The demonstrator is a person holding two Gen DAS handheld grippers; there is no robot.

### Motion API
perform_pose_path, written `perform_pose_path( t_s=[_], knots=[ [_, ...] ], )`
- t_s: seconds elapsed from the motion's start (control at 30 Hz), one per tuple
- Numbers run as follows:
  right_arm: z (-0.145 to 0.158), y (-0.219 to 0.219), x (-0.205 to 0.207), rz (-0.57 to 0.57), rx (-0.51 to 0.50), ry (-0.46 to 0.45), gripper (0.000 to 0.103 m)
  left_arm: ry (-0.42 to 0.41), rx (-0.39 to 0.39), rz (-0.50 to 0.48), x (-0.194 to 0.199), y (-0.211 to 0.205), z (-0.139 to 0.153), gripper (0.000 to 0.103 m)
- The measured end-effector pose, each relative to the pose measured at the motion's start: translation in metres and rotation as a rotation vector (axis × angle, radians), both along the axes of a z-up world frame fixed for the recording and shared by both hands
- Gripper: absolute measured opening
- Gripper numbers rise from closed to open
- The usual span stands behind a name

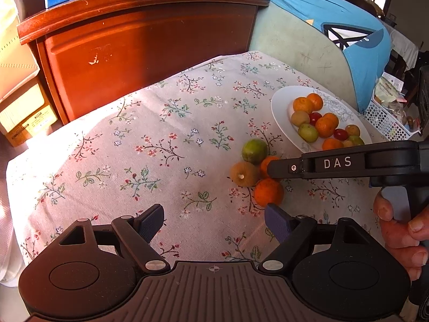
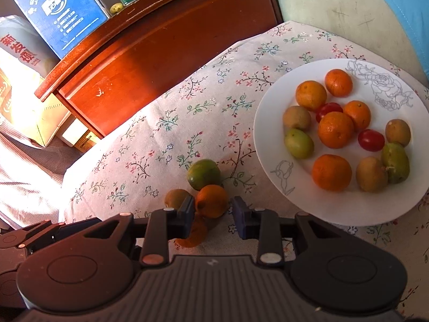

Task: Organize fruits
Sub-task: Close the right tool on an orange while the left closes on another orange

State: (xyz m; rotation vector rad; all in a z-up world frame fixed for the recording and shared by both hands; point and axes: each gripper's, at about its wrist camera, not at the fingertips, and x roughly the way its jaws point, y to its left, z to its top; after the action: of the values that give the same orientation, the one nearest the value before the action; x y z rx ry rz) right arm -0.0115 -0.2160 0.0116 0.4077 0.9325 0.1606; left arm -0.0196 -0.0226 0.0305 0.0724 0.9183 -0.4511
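Observation:
A white plate [image 2: 270,123] at the right holds several oranges, kiwis, green fruits and cherry tomatoes; it also shows in the left wrist view [image 1: 280,102]. Loose fruits lie on the floral cloth left of it: a green one [image 2: 203,174], a kiwi [image 2: 175,198], an orange [image 2: 211,200] and a second orange [image 2: 193,234] partly behind the fingers. My right gripper [image 2: 213,213] is open, its fingers on either side of the first orange, apart from it. My left gripper [image 1: 214,221] is open and empty, just left of the loose fruits [image 1: 254,171].
A red-brown wooden cabinet [image 1: 139,51] stands behind the table with blue and green boxes [image 2: 57,8] on top. A pale green chair back with a blue cloth [image 1: 335,16] is behind the plate. A white perforated basket [image 1: 386,120] sits far right.

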Motion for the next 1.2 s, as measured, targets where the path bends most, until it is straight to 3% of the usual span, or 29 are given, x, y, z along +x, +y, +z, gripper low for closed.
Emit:
perform_pose_path(
  t_s=[0.2, 0.27, 0.37, 0.63, 0.77, 0.93, 1.07, 1.2],
  knots=[
    [-0.007, 0.002, 0.007, -0.013, 0.021, 0.012, 0.035, 0.008, 0.005, -0.017, 0.0, -0.007, -0.004, 0.084],
    [-0.008, 0.003, 0.007, -0.016, 0.016, 0.009, 0.029, -0.005, -0.009, -0.014, -0.001, -0.007, -0.003, 0.084],
    [-0.007, 0.001, 0.007, -0.01, 0.018, 0.007, 0.029, -0.015, -0.021, -0.028, -0.002, -0.011, -0.003, 0.083],
    [0.013, -0.017, -0.004, -0.052, 0.033, -0.034, 0.029, -0.032, -0.072, -0.059, -0.008, -0.028, -0.005, 0.08],
    [0.022, -0.031, -0.01, -0.084, 0.043, -0.053, 0.029, -0.026, -0.091, -0.061, -0.006, -0.038, -0.007, 0.064],
    [0.026, -0.041, -0.015, -0.103, 0.051, -0.065, 0.029, -0.008, -0.098, -0.041, -0.003, -0.051, -0.011, 0.054],
    [0.028, -0.046, -0.019, -0.109, 0.057, -0.068, 0.029, 0.002, -0.071, -0.017, -0.002, -0.059, -0.016, 0.04],
    [0.028, -0.048, -0.021, -0.108, 0.057, -0.068, 0.029, 0.024, -0.088, 0.009, 0.001, -0.06, -0.021, 0.039]
  ],
)
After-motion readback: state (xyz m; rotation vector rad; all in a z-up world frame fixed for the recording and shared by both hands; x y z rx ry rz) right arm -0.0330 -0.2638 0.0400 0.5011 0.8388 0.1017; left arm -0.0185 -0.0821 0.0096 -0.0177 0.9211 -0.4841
